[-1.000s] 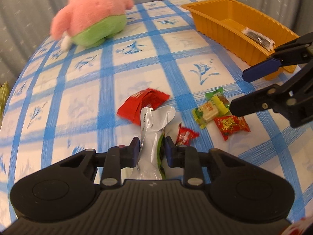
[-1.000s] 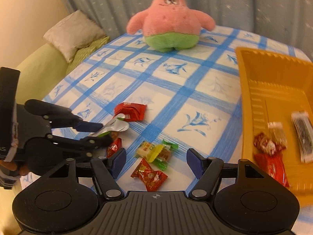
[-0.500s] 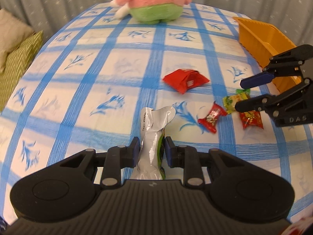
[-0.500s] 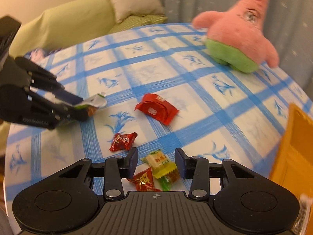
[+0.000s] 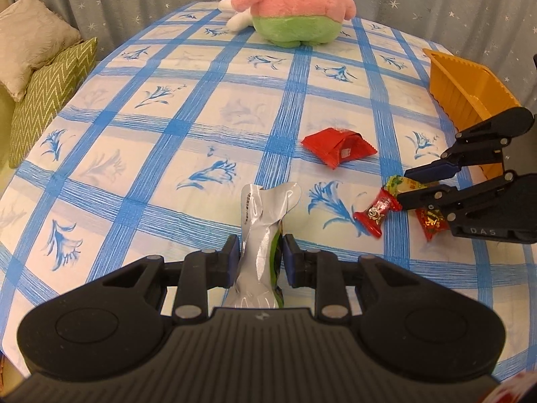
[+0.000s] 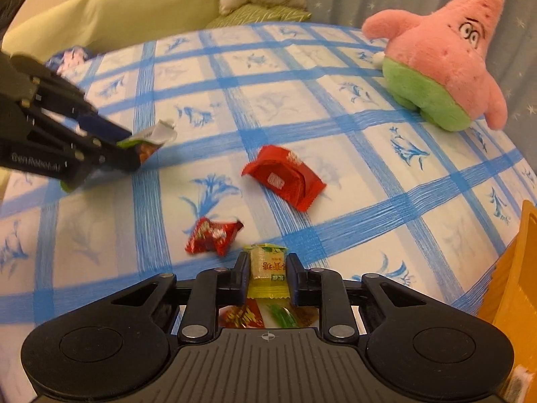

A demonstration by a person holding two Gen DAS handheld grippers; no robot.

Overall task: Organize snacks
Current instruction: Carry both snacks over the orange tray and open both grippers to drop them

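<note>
My left gripper (image 5: 261, 252) is shut on a silver and green snack packet (image 5: 265, 215) and holds it above the checked tablecloth (image 5: 188, 107). My right gripper (image 6: 268, 270) is shut on a yellow wrapped candy (image 6: 268, 263), low over the cloth. A small red candy (image 6: 213, 233) lies just left of its fingers. A red-gold candy (image 6: 241, 315) and a green candy (image 6: 282, 315) lie beneath it. A larger red packet (image 6: 285, 176) rests farther out. In the left wrist view the right gripper (image 5: 407, 186) sits at the right, by the small red candy (image 5: 377, 211).
An orange tray (image 5: 463, 90) stands at the table's right side. A pink and green plush star (image 5: 295, 3) sits at the far edge. Cushions (image 5: 43, 80) and a green sofa (image 6: 117, 6) lie beyond the table's left edge. A starred curtain hangs behind.
The right jaws have closed on the yellow candy as the gripper sank toward the cloth. The left gripper has shifted sideways with its packet. Both views have rolled.
</note>
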